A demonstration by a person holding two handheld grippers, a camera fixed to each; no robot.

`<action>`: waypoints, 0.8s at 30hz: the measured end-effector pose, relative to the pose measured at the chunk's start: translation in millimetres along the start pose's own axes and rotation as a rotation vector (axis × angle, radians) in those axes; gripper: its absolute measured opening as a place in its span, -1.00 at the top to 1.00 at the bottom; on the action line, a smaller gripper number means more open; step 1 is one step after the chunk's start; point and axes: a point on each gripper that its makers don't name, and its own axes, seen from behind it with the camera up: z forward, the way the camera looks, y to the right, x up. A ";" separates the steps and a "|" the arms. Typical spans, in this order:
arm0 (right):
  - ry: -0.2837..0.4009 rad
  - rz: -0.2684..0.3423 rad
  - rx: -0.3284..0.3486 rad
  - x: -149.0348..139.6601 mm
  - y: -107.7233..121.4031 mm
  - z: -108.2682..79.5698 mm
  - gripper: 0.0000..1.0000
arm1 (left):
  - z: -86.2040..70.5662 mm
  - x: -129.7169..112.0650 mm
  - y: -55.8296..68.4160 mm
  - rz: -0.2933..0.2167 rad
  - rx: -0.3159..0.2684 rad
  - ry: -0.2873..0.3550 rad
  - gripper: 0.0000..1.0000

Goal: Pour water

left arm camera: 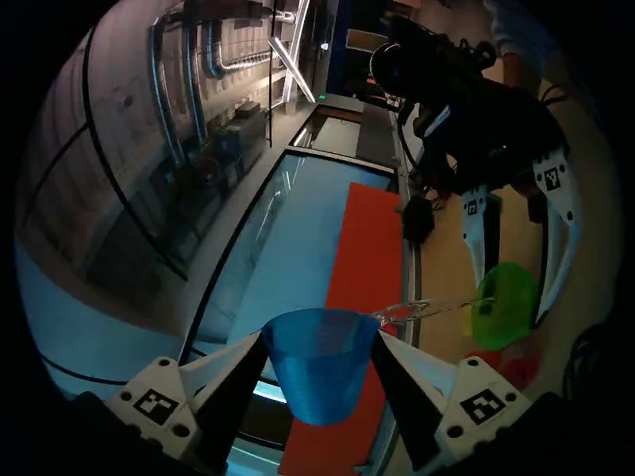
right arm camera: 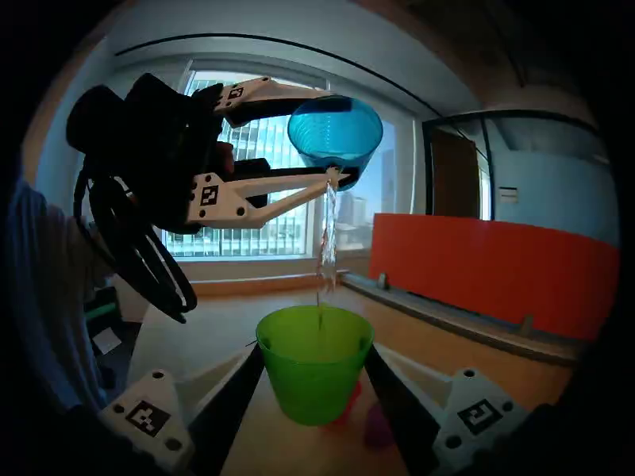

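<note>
My left gripper (left arm camera: 319,366) is shut on a blue plastic cup (left arm camera: 321,362), tipped on its side. A thin stream of water (left arm camera: 421,305) runs from its rim to a green cup (left arm camera: 503,305) held by the other gripper (left arm camera: 516,278). In the right gripper view my right gripper (right arm camera: 314,373) is shut on that green cup (right arm camera: 315,361), held upright. Above it the blue cup (right arm camera: 334,132) tilts in the left gripper (right arm camera: 321,131), and the water stream (right arm camera: 326,238) falls into the green cup's mouth.
An orange panel (right arm camera: 492,266) runs along the wooden counter (right arm camera: 444,341) on the right. Large windows (right arm camera: 262,214) stand behind. A person's sleeve (right arm camera: 48,301) is at the left. Small red and purple objects (right arm camera: 373,424) lie on the table under the green cup.
</note>
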 end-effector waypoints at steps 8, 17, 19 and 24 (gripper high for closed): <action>0.004 -0.003 -0.008 1.0 2.3 -1.2 -0.79 | 1.6 4.9 -0.6 0.048 0.005 0.009 -0.75; 0.011 -0.004 -0.011 2.0 4.8 -2.2 -0.79 | 3.5 9.6 -6.4 0.106 0.014 0.014 -0.75; 0.013 -0.005 -0.012 2.8 5.0 -2.4 -0.79 | 4.6 10.4 -8.2 0.117 0.019 0.014 -0.75; 0.015 -0.007 -0.014 3.7 5.7 -3.1 -0.78 | 5.9 12.5 -10.8 0.144 0.024 0.017 -0.75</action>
